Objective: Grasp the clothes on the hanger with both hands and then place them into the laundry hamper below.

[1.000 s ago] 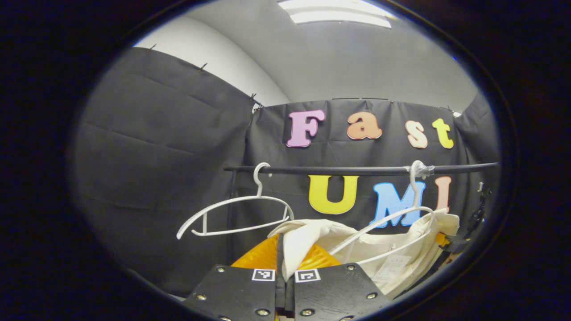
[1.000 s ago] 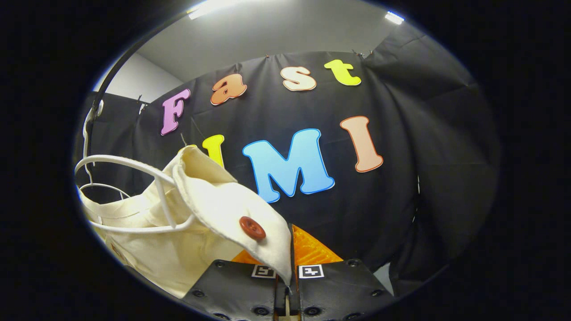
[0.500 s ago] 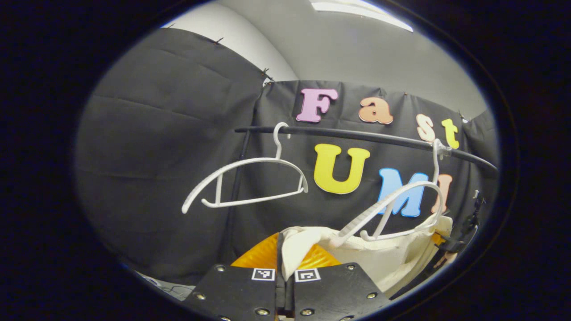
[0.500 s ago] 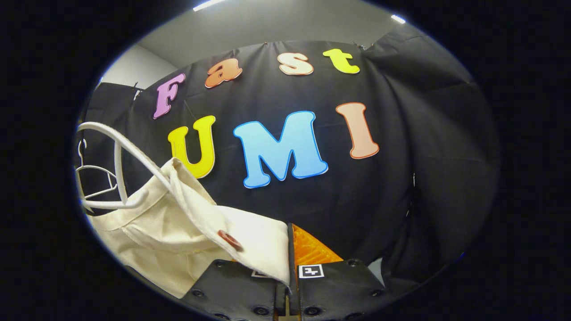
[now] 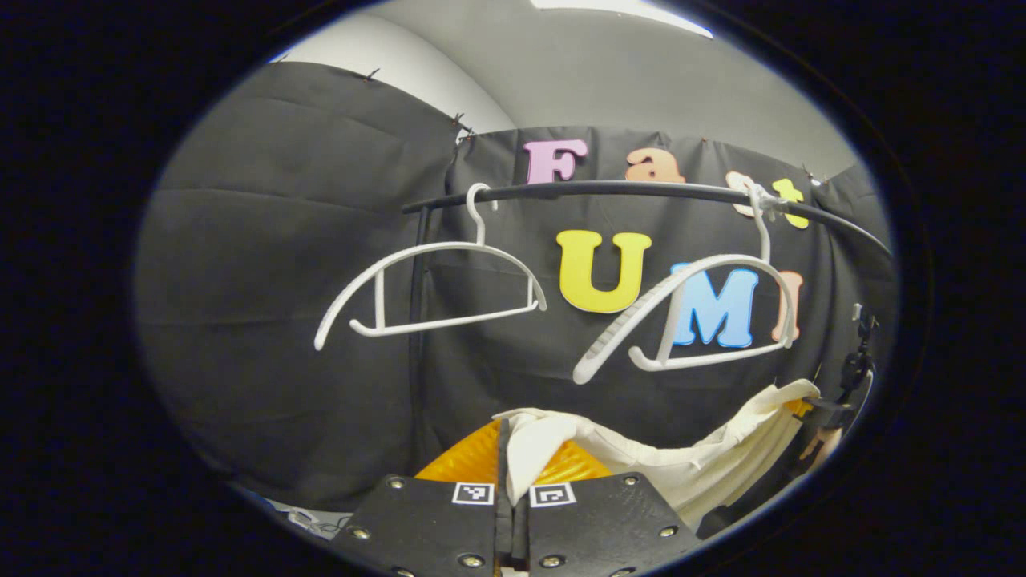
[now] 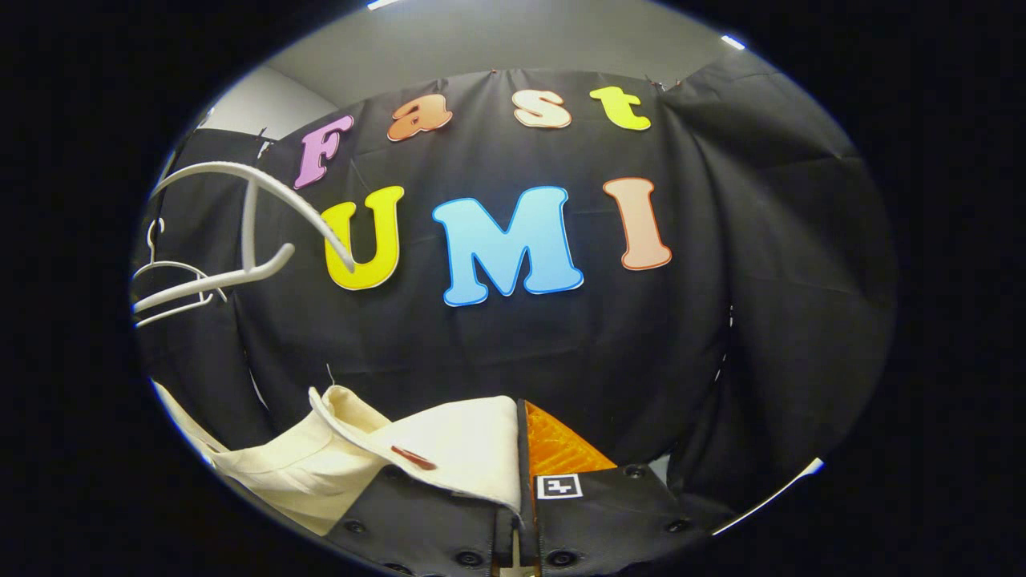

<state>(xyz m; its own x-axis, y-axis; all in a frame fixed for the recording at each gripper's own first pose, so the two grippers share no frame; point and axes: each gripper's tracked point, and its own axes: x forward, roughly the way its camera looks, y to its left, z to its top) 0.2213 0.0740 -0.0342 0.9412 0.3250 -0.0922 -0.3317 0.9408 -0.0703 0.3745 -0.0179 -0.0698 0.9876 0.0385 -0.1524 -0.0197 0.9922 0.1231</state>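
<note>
Likely a recording booth — black cloth walls, clothes rail, plain ceiling.

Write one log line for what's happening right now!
left gripper: shut on garment | right gripper: shut on garment | hangers: bare | hamper: unseen

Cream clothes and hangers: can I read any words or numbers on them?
None can be read.
The cream clothes, held in the left tongs and right tongs, show no writing.
The near hanger and far hanger are plain.
The square marks are patterns, not letters.
</note>
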